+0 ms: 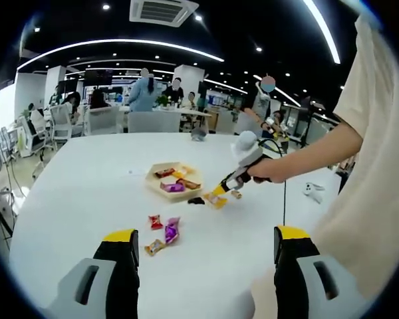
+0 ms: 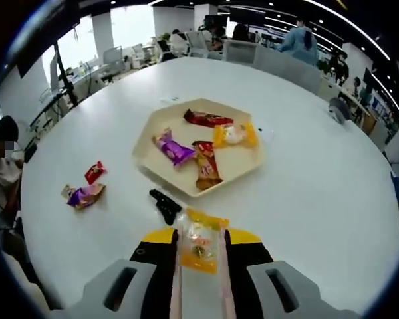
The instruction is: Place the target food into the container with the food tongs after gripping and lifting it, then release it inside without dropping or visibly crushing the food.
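My right gripper (image 2: 199, 234) is shut on a yellow wrapped candy (image 2: 198, 247), held a little above the white table, just short of the beige hexagonal tray (image 2: 169, 123). The tray holds several wrapped candies: purple (image 2: 173, 147), red (image 2: 206, 118), yellow (image 2: 234, 134) and brown (image 2: 206, 166). In the left gripper view, a hand holds the right gripper (image 1: 221, 189) with the yellow candy (image 1: 215, 200) beside the tray (image 1: 148, 177). My left gripper (image 1: 206, 238) stands open, wide and empty, above the near table.
A small black object (image 2: 165, 205) lies between my right gripper and the tray. Loose candies (image 2: 85, 195) (image 1: 171, 231) lie on the table. A white item (image 1: 312, 191) sits near the person's arm (image 1: 312, 153). Chairs and people ring the far table edge.
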Action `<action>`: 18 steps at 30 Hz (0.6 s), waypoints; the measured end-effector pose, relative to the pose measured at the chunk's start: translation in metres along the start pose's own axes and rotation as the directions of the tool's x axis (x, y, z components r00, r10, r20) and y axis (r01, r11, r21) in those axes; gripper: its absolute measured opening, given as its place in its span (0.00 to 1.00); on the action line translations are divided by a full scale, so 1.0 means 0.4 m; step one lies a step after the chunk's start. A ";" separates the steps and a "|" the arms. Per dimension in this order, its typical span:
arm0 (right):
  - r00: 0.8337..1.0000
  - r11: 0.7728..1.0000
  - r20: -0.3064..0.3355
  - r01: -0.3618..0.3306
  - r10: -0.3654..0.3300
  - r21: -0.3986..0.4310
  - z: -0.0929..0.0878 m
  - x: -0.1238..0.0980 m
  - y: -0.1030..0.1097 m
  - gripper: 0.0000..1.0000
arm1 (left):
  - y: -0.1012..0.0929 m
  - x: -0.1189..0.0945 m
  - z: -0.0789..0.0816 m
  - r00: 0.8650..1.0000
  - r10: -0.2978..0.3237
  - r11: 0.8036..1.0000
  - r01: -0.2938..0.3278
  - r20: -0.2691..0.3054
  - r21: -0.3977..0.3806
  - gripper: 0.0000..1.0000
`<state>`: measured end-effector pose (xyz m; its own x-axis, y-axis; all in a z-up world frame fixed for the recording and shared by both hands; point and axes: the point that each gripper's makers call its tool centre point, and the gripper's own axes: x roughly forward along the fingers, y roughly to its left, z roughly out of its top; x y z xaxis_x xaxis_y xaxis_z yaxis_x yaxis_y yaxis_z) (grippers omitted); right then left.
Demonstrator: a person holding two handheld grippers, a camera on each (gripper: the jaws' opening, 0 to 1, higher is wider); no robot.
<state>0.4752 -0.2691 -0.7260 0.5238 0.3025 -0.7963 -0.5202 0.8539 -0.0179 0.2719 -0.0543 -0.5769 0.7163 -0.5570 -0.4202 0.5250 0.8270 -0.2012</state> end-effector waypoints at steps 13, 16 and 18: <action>1.000 0.999 0.006 0.001 -0.001 0.042 0.011 0.000 -0.011 0.24 | -0.004 0.003 0.000 1.000 -0.005 1.000 0.005 0.000 -0.002 0.83; 0.999 0.999 0.034 -0.026 0.024 0.040 0.009 -0.008 -0.003 0.24 | -0.007 0.005 -0.001 1.000 -0.008 1.000 0.008 -0.004 0.000 0.83; 0.991 0.995 0.090 -0.100 0.099 0.012 0.017 -0.024 0.016 0.24 | -0.006 0.004 -0.001 1.000 -0.007 1.000 0.007 -0.004 -0.001 0.83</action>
<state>0.4714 -0.2638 -0.7146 0.5287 0.4223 -0.7363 -0.5621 0.8242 0.0691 0.2716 -0.0572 -0.5774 0.7109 -0.5625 -0.4221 0.5297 0.8231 -0.2047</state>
